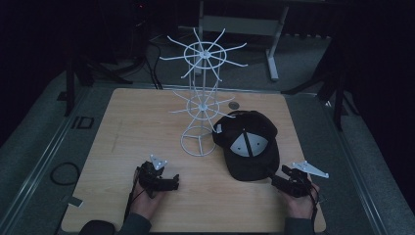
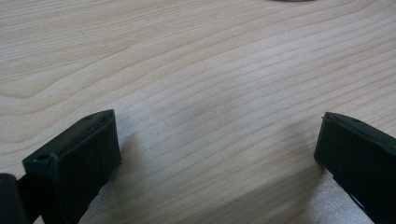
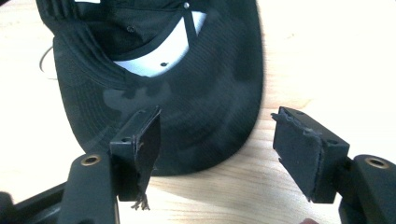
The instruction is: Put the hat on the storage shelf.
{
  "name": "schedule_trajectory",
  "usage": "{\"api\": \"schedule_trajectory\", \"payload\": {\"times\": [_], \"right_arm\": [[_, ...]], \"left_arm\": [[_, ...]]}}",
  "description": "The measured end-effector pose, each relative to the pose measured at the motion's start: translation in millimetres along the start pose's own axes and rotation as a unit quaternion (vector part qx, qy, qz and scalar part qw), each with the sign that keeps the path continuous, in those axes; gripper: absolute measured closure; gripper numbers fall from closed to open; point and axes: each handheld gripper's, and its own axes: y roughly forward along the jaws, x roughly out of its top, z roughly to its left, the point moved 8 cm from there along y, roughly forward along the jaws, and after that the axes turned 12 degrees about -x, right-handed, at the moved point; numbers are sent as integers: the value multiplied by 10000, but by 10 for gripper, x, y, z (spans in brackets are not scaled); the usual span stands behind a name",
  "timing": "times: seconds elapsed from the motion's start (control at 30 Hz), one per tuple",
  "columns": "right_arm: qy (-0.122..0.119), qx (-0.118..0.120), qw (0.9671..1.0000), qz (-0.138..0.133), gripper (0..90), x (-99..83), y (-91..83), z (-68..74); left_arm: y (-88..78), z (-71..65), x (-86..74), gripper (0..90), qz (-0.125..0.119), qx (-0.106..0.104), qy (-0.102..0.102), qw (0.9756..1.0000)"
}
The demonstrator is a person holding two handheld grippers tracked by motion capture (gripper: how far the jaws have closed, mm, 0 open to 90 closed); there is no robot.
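A black cap [image 1: 247, 147] lies upside down on the wooden table [image 1: 127, 127], its white lining up and its brim toward the near edge. In the right gripper view the cap [image 3: 187, 93] has its brim just ahead of the jaws. My right gripper [image 1: 283, 182] sits at the brim's near right corner, open and holding nothing [image 3: 217, 140]. My left gripper [image 1: 171, 182] rests near the front of the table, left of the cap, open over bare wood [image 2: 219, 140]. A white wire rack [image 1: 201, 93] with two tiers of radiating arms stands behind the cap.
A small dark round disc [image 1: 234, 105] lies on the table behind the rack. A coiled cable [image 1: 65, 173] lies off the table's left side. Dark stands and a grey frame [image 1: 244, 24] sit beyond the far edge.
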Motion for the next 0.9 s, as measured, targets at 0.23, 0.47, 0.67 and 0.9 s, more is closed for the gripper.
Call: {"api": "schedule_trajectory", "payload": {"times": [0.23, 0.47, 0.67, 0.9], "right_arm": [[136, 138, 9998, 90, 274, 1, 22, -28], [30, 177, 9996, 213, 227, 14, 20, -67], [-77, 150, 9996, 230, 227, 51, 51, -97], [-170, 140, 9994, 284, 225, 62, 104, -109]], "left_arm": [[0, -1, 0, 1, 2, -2, 1, 10000], [0, -1, 0, 1, 2, -2, 0, 10000], [1, 0, 2, 1, 1, 5, 3, 10000], [1, 0, 2, 1, 0, 4, 5, 10000]]}}
